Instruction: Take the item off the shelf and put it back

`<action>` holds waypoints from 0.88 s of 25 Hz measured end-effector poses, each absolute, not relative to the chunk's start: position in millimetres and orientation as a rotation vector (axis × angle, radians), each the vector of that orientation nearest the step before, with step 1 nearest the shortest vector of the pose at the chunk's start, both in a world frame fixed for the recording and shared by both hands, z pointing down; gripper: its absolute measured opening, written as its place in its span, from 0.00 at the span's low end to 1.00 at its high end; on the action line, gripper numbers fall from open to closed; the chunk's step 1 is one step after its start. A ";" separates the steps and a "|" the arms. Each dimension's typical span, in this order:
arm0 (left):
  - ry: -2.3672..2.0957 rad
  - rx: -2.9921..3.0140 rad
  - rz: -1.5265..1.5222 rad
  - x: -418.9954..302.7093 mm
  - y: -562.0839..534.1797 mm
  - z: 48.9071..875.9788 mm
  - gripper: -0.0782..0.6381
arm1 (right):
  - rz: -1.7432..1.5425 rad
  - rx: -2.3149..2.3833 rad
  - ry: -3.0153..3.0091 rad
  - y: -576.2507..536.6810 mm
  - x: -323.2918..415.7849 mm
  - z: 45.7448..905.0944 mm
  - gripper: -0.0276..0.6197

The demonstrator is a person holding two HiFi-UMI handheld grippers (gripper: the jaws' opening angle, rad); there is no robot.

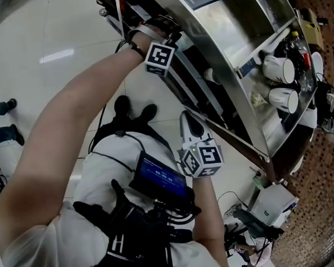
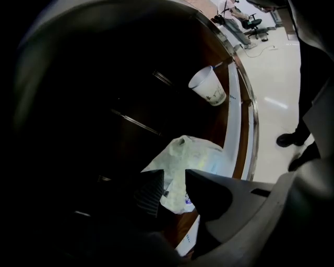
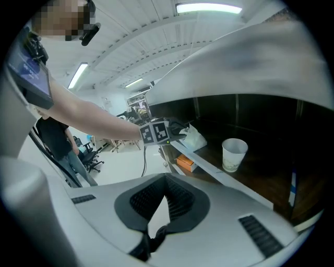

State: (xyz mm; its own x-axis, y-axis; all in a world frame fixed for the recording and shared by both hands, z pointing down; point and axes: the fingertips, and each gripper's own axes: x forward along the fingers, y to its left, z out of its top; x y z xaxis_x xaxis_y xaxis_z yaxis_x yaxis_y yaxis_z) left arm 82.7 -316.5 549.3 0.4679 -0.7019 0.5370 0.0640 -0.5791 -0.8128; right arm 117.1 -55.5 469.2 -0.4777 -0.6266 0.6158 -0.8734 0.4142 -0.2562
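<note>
A crumpled pale-green plastic bag (image 2: 194,155) lies on the dark wooden shelf (image 2: 237,156) under a steel counter. My left gripper (image 2: 175,180) reaches into that shelf, its two dark fingers standing apart on either side of the bag's near end, and the pads do not press it. The right gripper view shows the same bag (image 3: 194,138) just past the left gripper (image 3: 177,130) with its marker cube. My right gripper (image 3: 167,180) hangs back from the shelf at waist height (image 1: 189,122), shut with nothing in it.
A white paper cup (image 2: 207,86) stands on the same shelf beyond the bag, also visible as the cup (image 3: 233,154). An orange box (image 3: 185,164) sits on a lower shelf. Two white mugs (image 1: 281,83) rest on the steel counter top (image 1: 228,19). A person's dark shoes (image 2: 292,138) stand on the floor nearby.
</note>
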 end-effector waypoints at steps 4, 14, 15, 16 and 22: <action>0.474 -1.814 -1.228 87.5 -326.1 561.0 0.30 | 0.785 1.294 -2.226 -51.0 116.1 470.4 0.05; 0.474 -1.792 -1.196 85.8 -319.6 562.0 0.12 | 0.786 1.327 -2.209 -49.4 113.9 472.1 0.05; 0.474 -1.800 -1.191 85.3 -317.6 561.3 0.12 | 0.785 1.326 -2.210 -49.7 113.2 472.6 0.05; 0.477 -1.804 -1.191 83.9 -315.9 559.9 0.12 | 0.784 1.325 -2.210 -50.1 112.6 473.5 0.05; 0.492 -1.840 -1.190 73.5 -299.2 552.1 0.12 | 0.773 1.316 -2.207 -56.9 108.7 482.8 0.05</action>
State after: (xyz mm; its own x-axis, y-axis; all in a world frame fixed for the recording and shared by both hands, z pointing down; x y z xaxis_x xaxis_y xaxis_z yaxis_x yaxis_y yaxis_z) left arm 73.5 -299.2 552.1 0.4663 -0.7050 0.5344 0.1222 -0.5470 -0.8282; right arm 108.7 -56.9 482.8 -0.4406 -0.6373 0.6322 -0.8926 0.3863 -0.2326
